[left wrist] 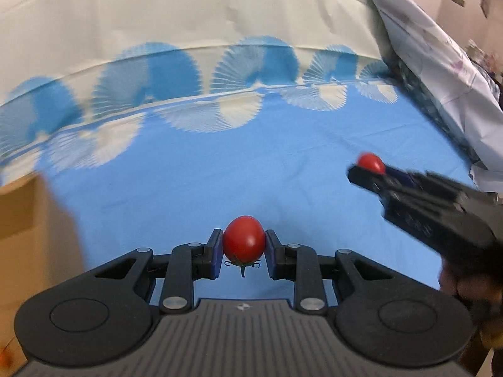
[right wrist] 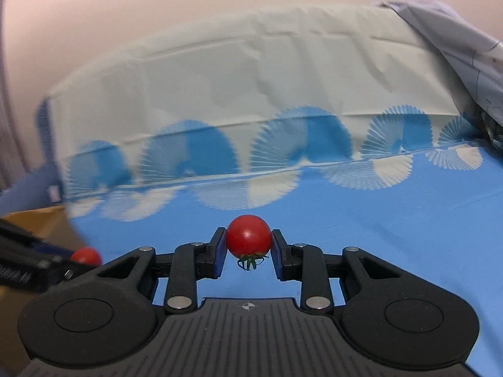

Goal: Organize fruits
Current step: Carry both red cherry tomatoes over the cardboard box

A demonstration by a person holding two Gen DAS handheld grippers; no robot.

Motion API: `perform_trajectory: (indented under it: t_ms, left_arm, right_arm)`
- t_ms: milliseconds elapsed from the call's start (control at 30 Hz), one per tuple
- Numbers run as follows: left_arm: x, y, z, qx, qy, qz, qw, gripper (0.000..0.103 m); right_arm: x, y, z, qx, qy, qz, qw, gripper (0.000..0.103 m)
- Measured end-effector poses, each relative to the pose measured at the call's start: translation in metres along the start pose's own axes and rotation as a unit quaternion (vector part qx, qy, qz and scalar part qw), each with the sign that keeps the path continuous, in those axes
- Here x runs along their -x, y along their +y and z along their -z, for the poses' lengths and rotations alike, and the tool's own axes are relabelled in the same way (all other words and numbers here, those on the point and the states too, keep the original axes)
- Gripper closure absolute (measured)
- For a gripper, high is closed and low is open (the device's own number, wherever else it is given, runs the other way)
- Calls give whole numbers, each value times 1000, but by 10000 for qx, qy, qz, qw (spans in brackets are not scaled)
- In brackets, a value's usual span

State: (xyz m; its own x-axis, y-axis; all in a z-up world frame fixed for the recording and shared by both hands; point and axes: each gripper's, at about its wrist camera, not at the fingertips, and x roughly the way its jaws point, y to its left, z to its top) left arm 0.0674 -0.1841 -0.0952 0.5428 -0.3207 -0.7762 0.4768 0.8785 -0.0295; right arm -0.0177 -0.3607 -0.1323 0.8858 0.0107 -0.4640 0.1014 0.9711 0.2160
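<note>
My left gripper (left wrist: 244, 246) is shut on a small oval red tomato (left wrist: 244, 238), stem end towards the camera, held in the air above the blue cloth (left wrist: 188, 194). My right gripper (right wrist: 249, 242) is shut on a rounder red tomato (right wrist: 249, 235) with a green stem hanging below it. In the left wrist view the right gripper (left wrist: 366, 169) shows at the right, blurred, with its tomato (left wrist: 371, 162) at its tip. In the right wrist view the left gripper (right wrist: 70, 265) shows at the lower left with its tomato (right wrist: 85, 256).
A blue cloth with white and blue fan shapes covers the surface and rises into a pale backdrop (right wrist: 251, 72). A brown cardboard box (left wrist: 22, 220) stands at the left edge. A crumpled pale sheet (left wrist: 440, 62) hangs at the right. A hand (left wrist: 471, 286) holds the right gripper.
</note>
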Motion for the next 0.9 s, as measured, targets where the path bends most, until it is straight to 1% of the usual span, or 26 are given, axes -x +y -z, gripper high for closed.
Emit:
perform_trajectory:
  t_ms: [100, 200, 367, 467, 533, 667, 767, 900]
  left_arm:
    - [53, 19, 26, 123, -38, -308, 9994, 72]
    - [99, 40, 55, 255, -80, -579, 9980, 72]
    - [165, 68, 105, 612, -238, -928, 9935, 73]
    - [199, 77, 135, 856, -272, -1031, 9906, 73]
    - [221, 83, 153, 949, -395, -1041, 9892, 72]
    - [255, 88, 184, 1042, -532, -1225, 9855, 72]
    - [273, 89, 201, 1181, -603, -1319, 9824, 72]
    - [290, 92, 216, 1435, -704, -1307, 9785, 72]
  right_arm:
    - [46, 48, 12, 3, 37, -242, 9997, 72]
    - [86, 93, 21, -65, 165, -559, 9983, 72]
    - [138, 158, 28, 69, 218, -1207, 9924, 72]
    - [164, 190, 34, 217, 234, -1543, 9875, 72]
    - [176, 209, 38, 356, 266, -1671, 9849, 72]
    - [203, 240, 48, 644, 171, -1893, 9796, 72]
    - [219, 254, 54, 846, 134, -1992, 9762, 72]
    - [235, 262, 57, 1039, 45, -2042, 9734, 72]
